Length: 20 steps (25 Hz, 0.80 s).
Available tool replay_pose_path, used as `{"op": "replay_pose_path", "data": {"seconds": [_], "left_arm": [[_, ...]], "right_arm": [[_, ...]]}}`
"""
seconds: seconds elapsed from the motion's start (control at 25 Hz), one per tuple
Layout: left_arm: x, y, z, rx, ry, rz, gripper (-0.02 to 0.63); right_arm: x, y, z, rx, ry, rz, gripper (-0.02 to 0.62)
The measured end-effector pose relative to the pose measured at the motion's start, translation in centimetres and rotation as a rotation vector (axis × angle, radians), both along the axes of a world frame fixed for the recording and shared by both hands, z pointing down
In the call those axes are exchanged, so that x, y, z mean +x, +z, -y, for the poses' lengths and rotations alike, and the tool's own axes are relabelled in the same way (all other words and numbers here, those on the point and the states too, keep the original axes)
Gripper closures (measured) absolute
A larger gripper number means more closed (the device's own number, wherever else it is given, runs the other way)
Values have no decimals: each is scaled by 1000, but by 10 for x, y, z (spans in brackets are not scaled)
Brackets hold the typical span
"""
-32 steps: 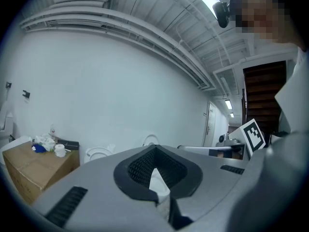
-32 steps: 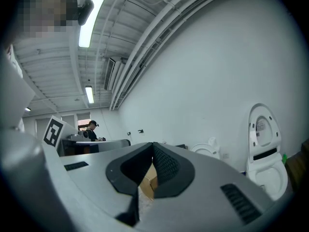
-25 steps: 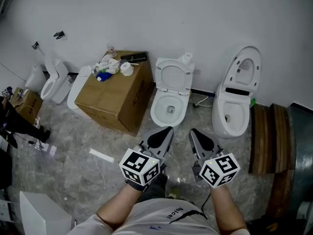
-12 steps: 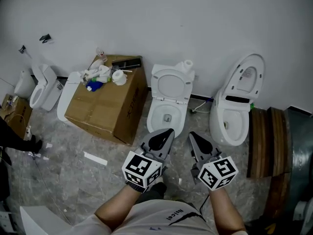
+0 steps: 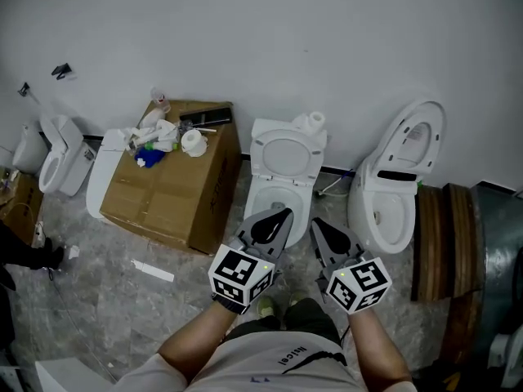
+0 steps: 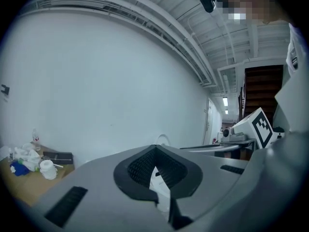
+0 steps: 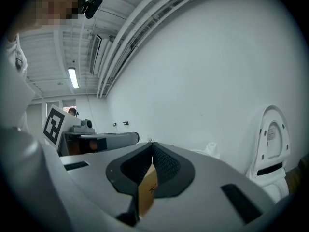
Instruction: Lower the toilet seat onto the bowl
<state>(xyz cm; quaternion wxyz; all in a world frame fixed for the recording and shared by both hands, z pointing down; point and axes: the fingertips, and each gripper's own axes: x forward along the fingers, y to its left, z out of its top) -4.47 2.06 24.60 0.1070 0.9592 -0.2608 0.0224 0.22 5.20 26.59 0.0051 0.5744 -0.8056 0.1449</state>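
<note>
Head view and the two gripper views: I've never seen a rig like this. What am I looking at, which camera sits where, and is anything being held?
There is no robot here. A person holds a hand tool with two fingers in each hand. The head view looks down from the person's head at the left gripper and the right gripper. The marker cube on each one is part of it. Each gripper view comes from a camera riding on that gripper, looking along its fingers. Both pairs of fingers are shut and hold nothing. On the floor, straight ahead, stands a toilet with its seat raised. A second toilet stands to the right, and a cardboard box with clutter on top stands to the left.
</note>
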Motion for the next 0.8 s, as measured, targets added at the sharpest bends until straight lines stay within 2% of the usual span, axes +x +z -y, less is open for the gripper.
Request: {"op": "replay_pose_path", "data": {"seconds": [0.28,0.6,0.8], "left_arm": [[18,22,64,-22,-24,6,597],[62,50,162,-25,-78,19,595],[95,81,221,-33,-117,29,595]], "right_arm": [[23,20,70,-13,-13,-17,578],[59,52,178,-46,-96,-83,578],[94,89,245,-89,-135,-71,578]]}}
